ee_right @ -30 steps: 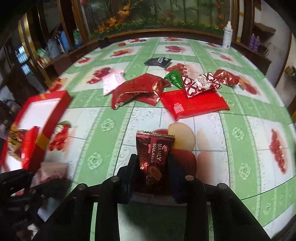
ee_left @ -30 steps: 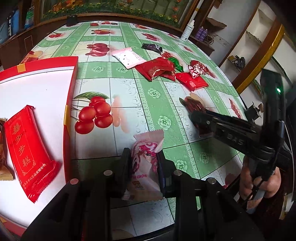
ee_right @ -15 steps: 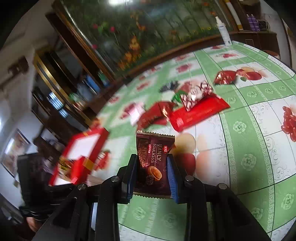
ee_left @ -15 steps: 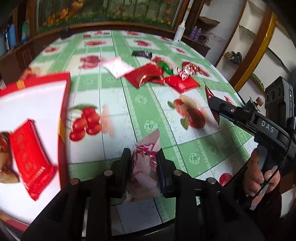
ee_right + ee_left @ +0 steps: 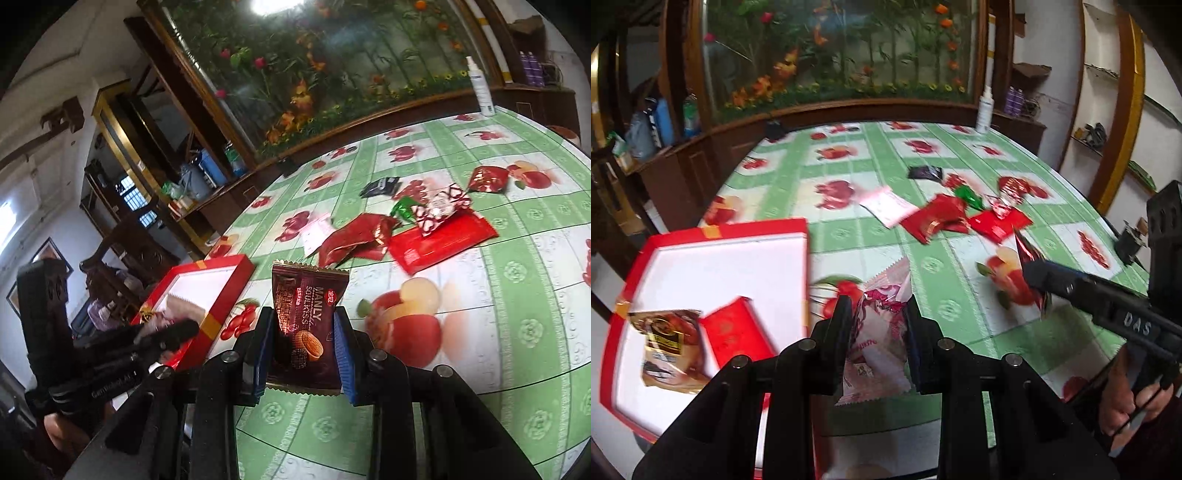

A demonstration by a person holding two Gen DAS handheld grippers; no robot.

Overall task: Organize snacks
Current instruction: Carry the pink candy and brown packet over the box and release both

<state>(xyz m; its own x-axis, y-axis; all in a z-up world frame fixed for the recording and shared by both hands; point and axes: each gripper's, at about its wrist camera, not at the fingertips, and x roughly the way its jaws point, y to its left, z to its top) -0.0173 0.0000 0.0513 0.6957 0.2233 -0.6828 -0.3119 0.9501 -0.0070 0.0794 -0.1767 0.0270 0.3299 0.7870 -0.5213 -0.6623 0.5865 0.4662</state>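
My left gripper is shut on a pink-and-white snack packet, held above the table by the right edge of the red box. The box's white inside holds a gold-brown packet and a red packet. My right gripper is shut on a dark brown Manly cookie packet, lifted over the table to the right of the box. It also shows in the left wrist view. Several loose snacks lie mid-table: red packets, a pink one, a black one.
A green fruit-print cloth covers the round table. A white spray bottle stands at the far edge. A wooden cabinet with a flower display runs behind the table. Shelves stand at the right.
Both grippers have lifted with their packets and tilted up. The left one moved left toward the red box; the right one swung left so the box and left gripper came into its view.
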